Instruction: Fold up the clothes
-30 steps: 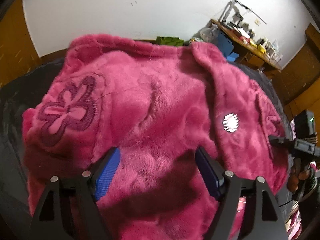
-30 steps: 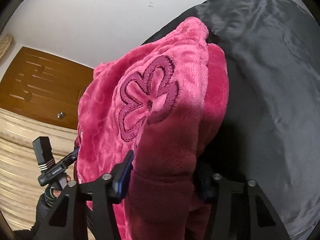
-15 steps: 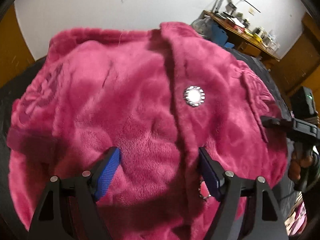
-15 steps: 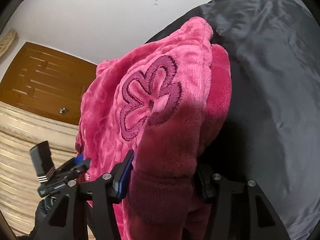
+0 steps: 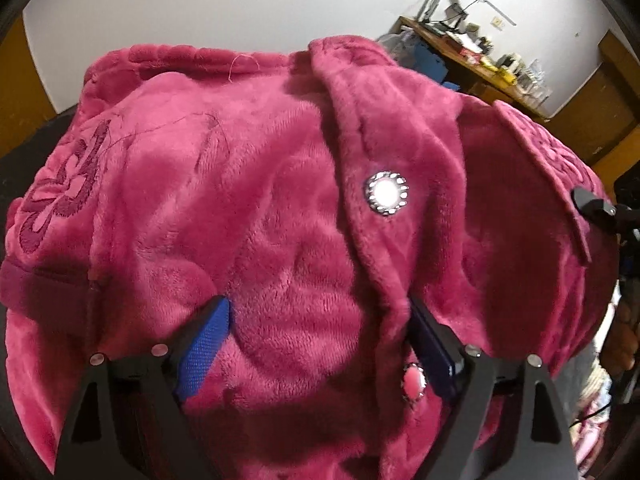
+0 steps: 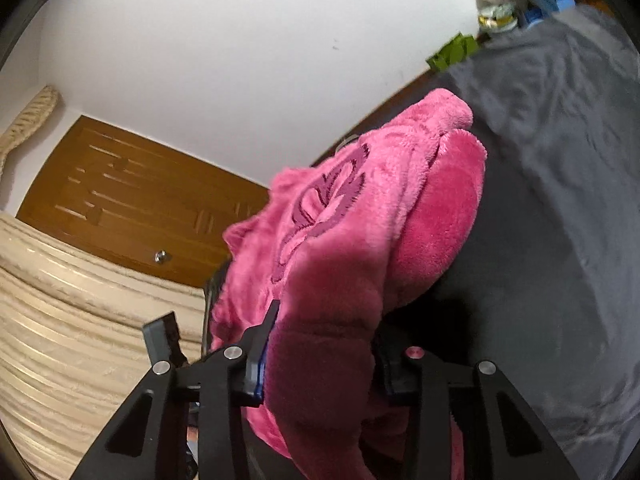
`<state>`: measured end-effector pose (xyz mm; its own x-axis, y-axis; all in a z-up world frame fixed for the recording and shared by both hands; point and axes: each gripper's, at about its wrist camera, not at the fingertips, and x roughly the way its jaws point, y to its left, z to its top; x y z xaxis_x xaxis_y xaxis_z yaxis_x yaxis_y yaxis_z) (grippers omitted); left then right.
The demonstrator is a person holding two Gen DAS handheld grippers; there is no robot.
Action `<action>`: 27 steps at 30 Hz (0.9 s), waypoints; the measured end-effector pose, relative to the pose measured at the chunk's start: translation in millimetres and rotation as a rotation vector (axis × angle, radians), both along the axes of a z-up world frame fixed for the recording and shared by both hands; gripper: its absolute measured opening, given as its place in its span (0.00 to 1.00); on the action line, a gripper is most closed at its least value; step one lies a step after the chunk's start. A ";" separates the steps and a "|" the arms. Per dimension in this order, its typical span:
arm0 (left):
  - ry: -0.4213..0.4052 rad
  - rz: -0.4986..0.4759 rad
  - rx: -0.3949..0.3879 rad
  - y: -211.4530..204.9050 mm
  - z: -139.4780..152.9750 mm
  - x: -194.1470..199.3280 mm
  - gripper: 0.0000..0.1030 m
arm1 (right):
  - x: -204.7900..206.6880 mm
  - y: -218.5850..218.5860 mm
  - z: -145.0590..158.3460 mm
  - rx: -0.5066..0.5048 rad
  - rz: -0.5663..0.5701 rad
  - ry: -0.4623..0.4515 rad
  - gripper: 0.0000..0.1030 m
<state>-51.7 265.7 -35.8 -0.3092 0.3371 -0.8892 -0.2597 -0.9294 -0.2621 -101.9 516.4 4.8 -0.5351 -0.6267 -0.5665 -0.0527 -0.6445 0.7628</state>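
Right gripper [image 6: 324,348] has lifted its pinched bunch of the pink fleece top [image 6: 360,248] and is closing tighter; left gripper [image 5: 320,344] jaws are spreading wider over it.

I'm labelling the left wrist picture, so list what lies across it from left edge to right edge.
embroidered flower → left gripper, its jaws opening over the pink fleece garment → shiny round button → cluttered wooden desk → right gripper at the garment's far side.

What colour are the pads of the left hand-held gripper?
Blue pads, clearest in the left wrist view.
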 end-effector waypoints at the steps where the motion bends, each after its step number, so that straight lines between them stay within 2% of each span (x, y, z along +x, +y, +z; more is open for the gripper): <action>1: -0.002 -0.007 0.018 -4.5 3.2 -0.5 0.87 | -1.8 8.2 -2.2 0.002 -0.010 0.008 0.39; 4: 0.006 -0.018 0.062 -19.3 14.5 0.1 0.87 | 0.1 -6.0 13.4 0.016 -0.034 0.028 0.39; 7: 0.019 -0.022 0.147 -35.6 33.6 1.3 0.87 | 0.3 -25.7 26.4 0.014 -0.040 0.042 0.38; 10: 0.014 -0.026 0.306 -51.8 55.8 -2.5 0.87 | -0.7 -47.1 39.1 0.015 -0.025 0.060 0.37; 14: -0.049 -0.006 0.536 -73.6 74.1 -16.6 0.87 | -3.7 -74.3 51.7 0.027 0.014 0.080 0.35; 16: -0.082 0.007 0.644 -63.6 76.7 -29.4 0.87 | -5.3 -87.2 52.7 0.047 0.040 0.081 0.34; 18: -0.109 0.012 0.715 -57.3 78.1 -39.7 0.87 | -6.8 -97.3 49.5 0.076 0.064 0.074 0.34; 21: -0.126 0.017 0.745 -53.6 78.9 -47.0 0.87 | -6.2 -109.4 46.8 0.115 0.110 0.071 0.34; 24: -0.144 0.004 0.764 -55.5 80.0 -49.3 0.87 | -5.2 -127.4 47.1 0.207 0.176 0.096 0.34; 27: -0.152 -0.023 0.747 -54.7 81.7 -52.9 0.87 | -4.8 -139.7 44.3 0.285 0.221 0.119 0.34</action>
<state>-104.6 211.0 45.9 -0.1876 0.8708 -0.4544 -0.1877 -0.4859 -0.8536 -106.6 376.7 49.1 -0.4769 -0.5605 -0.6771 0.1898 -0.8178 0.5433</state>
